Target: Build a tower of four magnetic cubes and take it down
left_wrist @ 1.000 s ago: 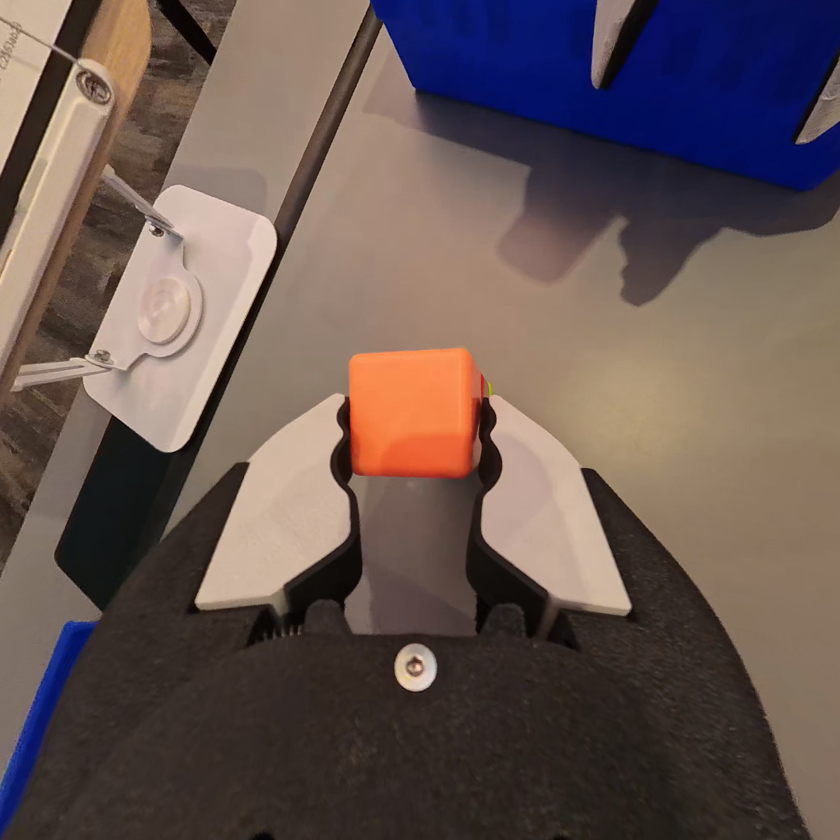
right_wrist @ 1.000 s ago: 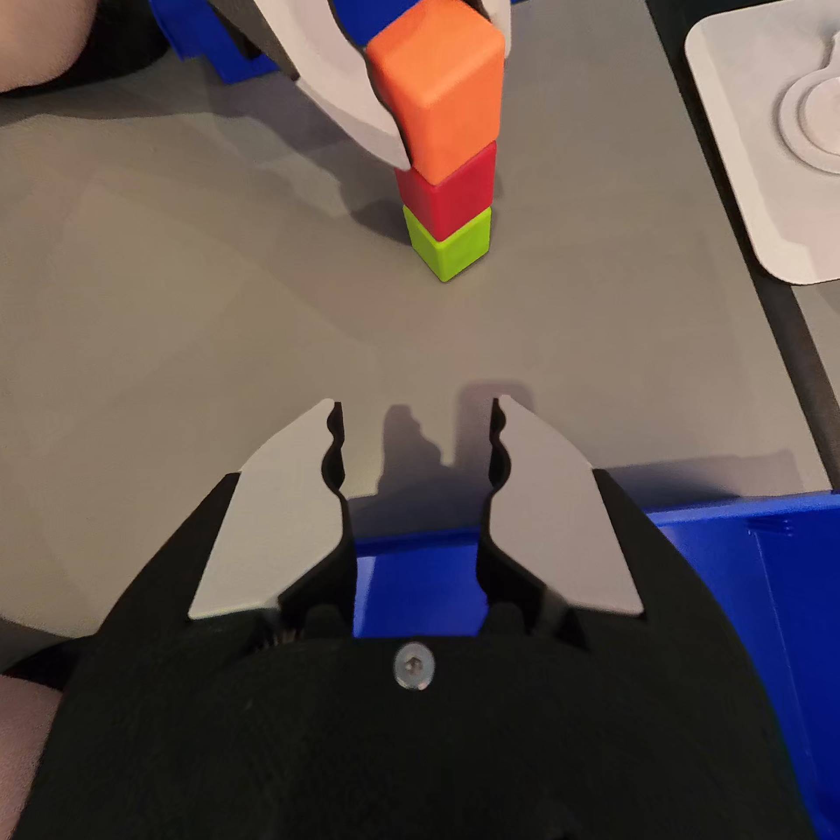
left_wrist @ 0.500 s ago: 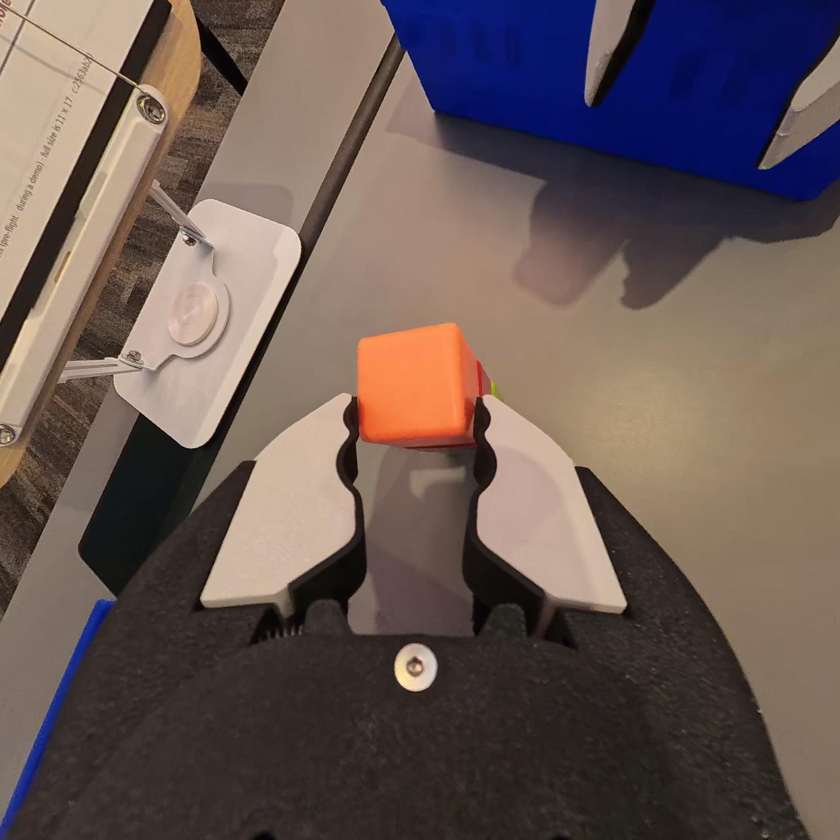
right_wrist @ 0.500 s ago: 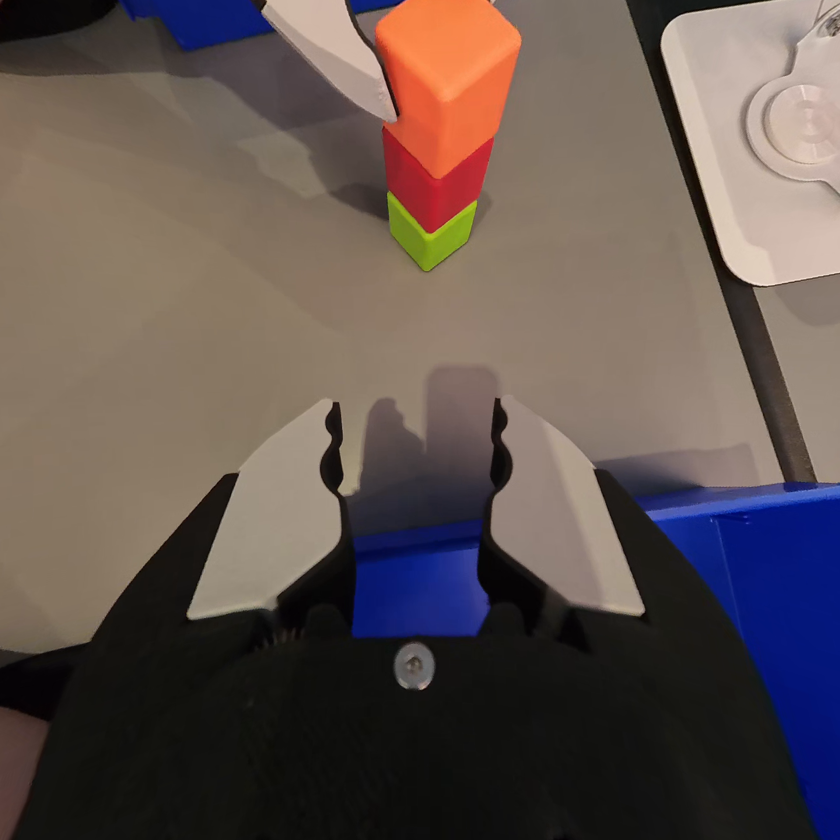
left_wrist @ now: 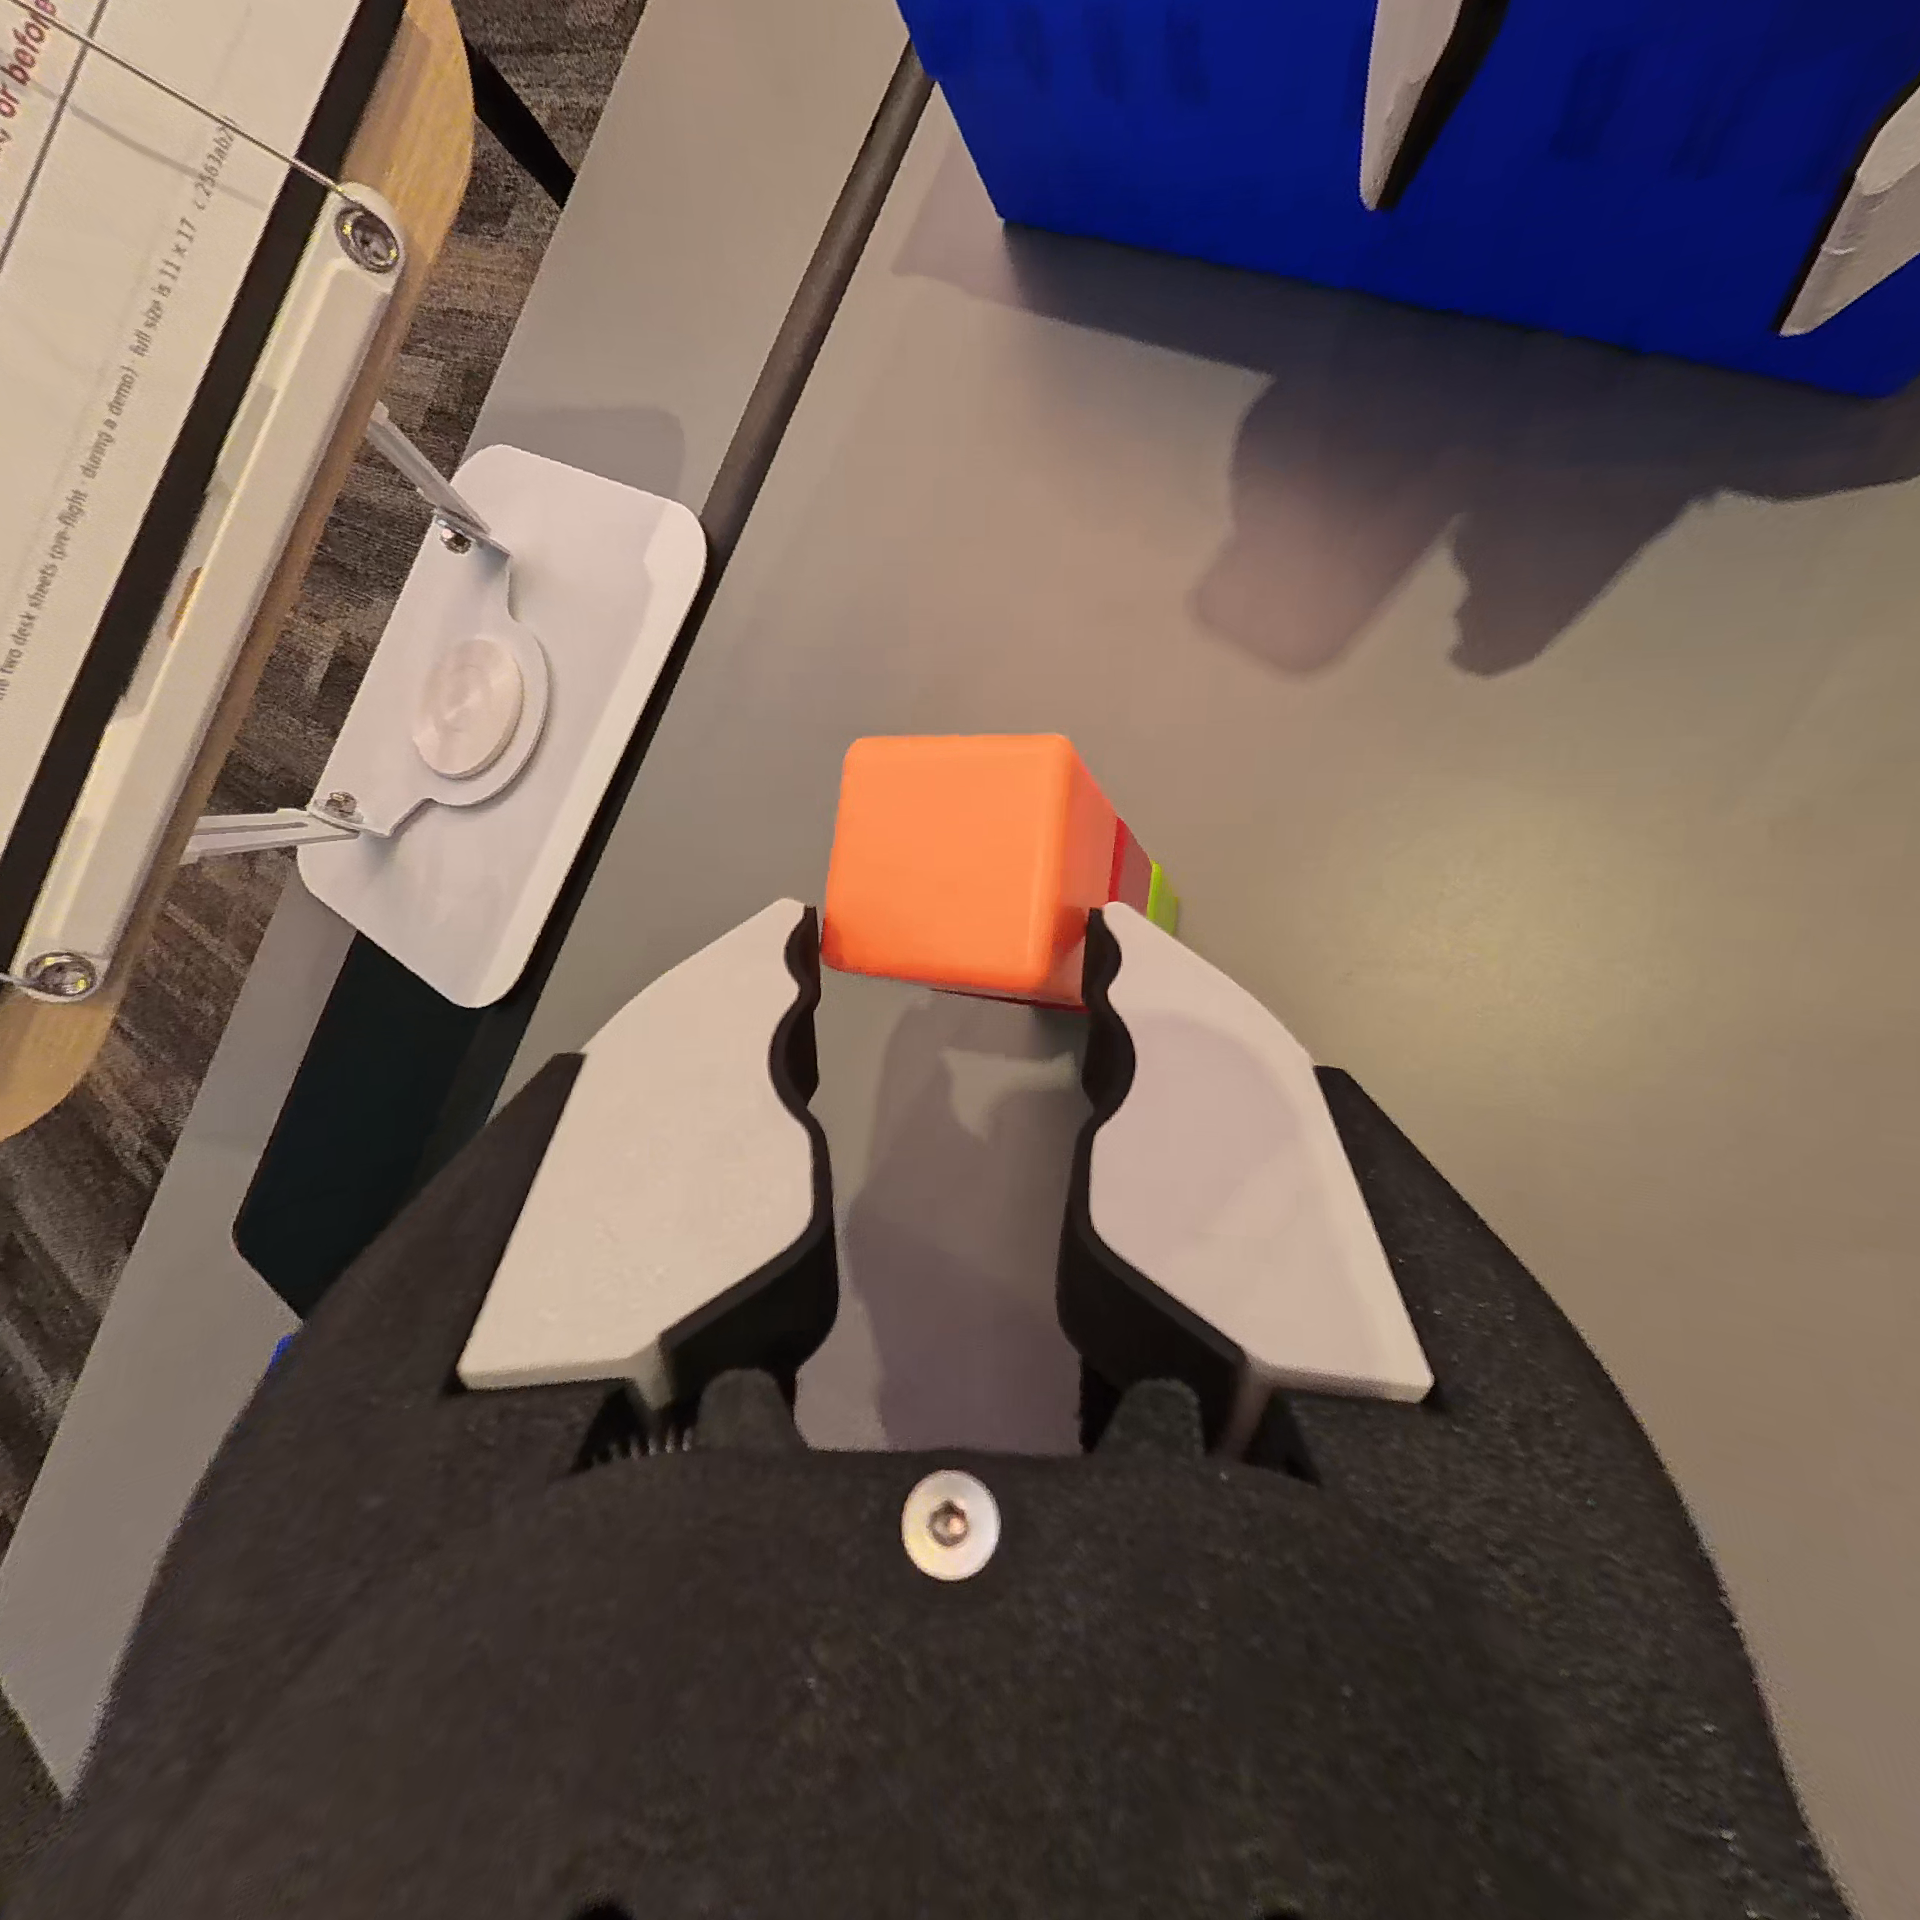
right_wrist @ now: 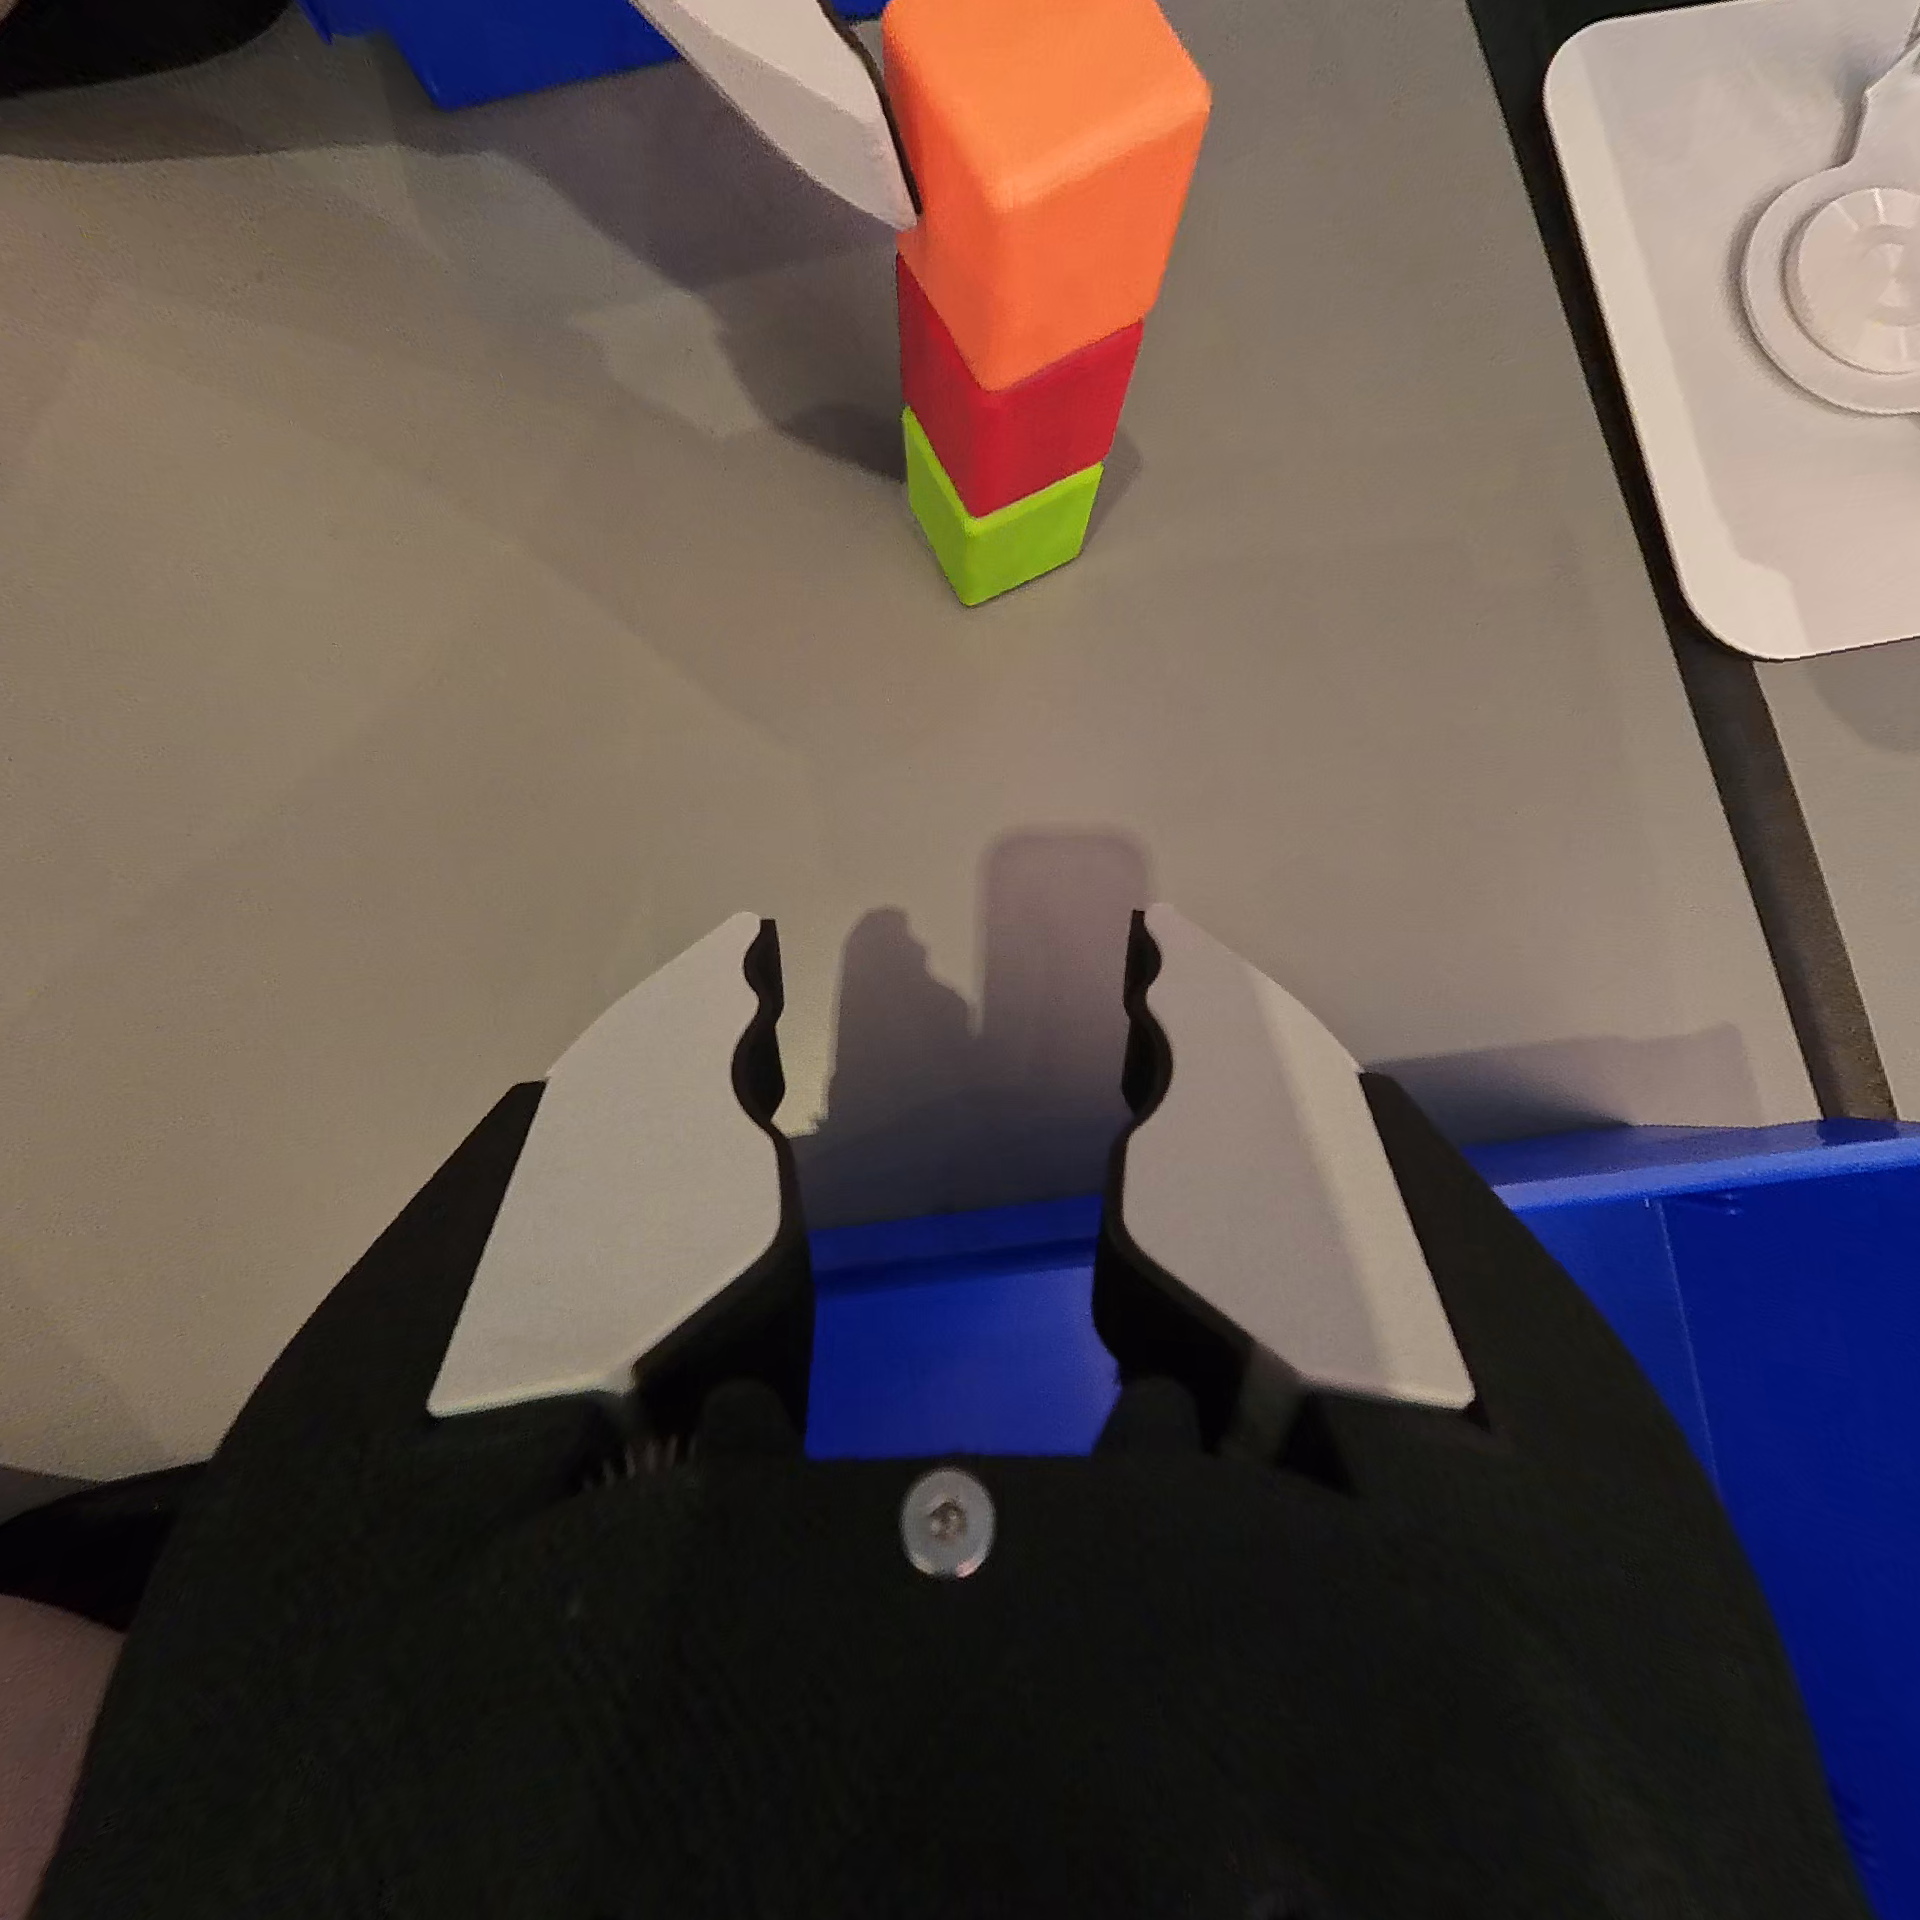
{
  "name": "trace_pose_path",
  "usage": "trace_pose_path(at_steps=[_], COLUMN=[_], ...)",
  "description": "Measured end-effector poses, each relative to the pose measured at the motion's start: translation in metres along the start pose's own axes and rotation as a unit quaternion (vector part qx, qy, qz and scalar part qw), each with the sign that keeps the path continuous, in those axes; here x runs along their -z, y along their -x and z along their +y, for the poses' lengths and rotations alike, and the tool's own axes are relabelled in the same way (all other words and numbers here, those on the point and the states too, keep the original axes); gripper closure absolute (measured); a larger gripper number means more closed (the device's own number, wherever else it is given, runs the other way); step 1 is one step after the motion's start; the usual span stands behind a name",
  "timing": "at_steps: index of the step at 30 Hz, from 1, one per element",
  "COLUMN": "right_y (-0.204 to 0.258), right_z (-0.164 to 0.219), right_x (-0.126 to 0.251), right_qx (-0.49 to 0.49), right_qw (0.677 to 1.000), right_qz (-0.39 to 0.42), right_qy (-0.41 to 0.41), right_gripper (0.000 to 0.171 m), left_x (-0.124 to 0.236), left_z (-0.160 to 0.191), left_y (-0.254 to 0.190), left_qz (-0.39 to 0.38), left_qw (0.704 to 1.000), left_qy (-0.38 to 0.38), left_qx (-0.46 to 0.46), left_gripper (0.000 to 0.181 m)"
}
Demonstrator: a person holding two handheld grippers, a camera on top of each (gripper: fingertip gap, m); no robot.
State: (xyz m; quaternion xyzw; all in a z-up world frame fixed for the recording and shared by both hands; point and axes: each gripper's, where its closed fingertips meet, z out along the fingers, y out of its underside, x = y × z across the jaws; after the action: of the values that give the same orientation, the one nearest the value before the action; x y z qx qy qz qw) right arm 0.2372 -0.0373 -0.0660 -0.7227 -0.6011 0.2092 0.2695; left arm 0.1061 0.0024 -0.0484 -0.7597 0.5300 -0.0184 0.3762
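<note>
Now left gripper [left_wrist: 951, 920] fingers parted beside orange plastic cube [right_wrist: 1039, 177] atop red cube [right_wrist: 1013, 416] and lime-green cube [right_wrist: 1003, 530]; right gripper [right_wrist: 951, 925] fingers wide, empty

L gripper [left_wrist: 951, 925] open, tips flanking orange cube [left_wrist: 951, 852] atop stack

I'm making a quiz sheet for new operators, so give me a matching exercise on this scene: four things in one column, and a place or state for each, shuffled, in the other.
Things
1. orange cube
2. red cube
3. green cube
4. right gripper

Places or states
A. resting on the grey table, bottom of the stack
B. open and empty, above the blue bin
C. top of the stack, with the left gripper at its sides
D. middle of the stack

Pairs: 1-C, 2-D, 3-A, 4-B
</note>
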Motion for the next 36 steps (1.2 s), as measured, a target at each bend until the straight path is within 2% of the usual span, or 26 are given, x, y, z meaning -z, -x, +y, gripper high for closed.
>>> trace_pose_path(at_steps=[18, 21, 23, 25, 27, 29, 33, 36], right_y=[0.006, 0.007, 0.007, 0.008, 0.008, 0.010, 0.011, 0.013], right_z=[-0.002, -0.003, -0.003, -0.005, -0.006, -0.007, -0.005, -0.006], right_x=[0.000, 0.001, 0.003, 0.004, 0.005, 0.004, 0.002, 0.001], right_qx=[0.006, 0.008, 0.009, 0.011, 0.011, 0.012, 0.014, 0.013], right_qw=[1.000, 1.000, 1.000, 1.000, 1.000, 1.000, 1.000, 1.000], right_qz=[-0.011, -0.014, -0.013, -0.014, -0.016, -0.018, -0.019, -0.022], right_qy=[0.001, -0.003, -0.005, -0.009, -0.014, -0.014, -0.004, -0.004], right_gripper=[0.106, 0.106, 0.106, 0.106, 0.106, 0.106, 0.106, 0.106], left_x=[0.007, 0.031, 0.062, 0.095, 0.118, 0.125, 0.097, 0.073], left_z=[0.012, 0.008, 0.014, 0.038, 0.078, 0.124, 0.207, 0.253], left_y=[0.006, 0.015, 0.038, 0.069, 0.103, 0.134, 0.162, 0.170], left_qz=[0.001, -0.008, -0.037, -0.076, -0.129, -0.180, -0.187, -0.180], left_qw=[1.000, 1.000, 0.998, 0.993, 0.982, 0.970, 0.951, 0.932], left_qy=[0.019, -0.001, -0.014, -0.009, 0.018, 0.057, 0.170, 0.241], left_qx=[-0.002, 0.011, 0.040, 0.092, 0.134, 0.156, 0.181, 0.205], left_gripper=[0.137, 0.145, 0.138, 0.121, 0.117, 0.116, 0.120, 0.123])
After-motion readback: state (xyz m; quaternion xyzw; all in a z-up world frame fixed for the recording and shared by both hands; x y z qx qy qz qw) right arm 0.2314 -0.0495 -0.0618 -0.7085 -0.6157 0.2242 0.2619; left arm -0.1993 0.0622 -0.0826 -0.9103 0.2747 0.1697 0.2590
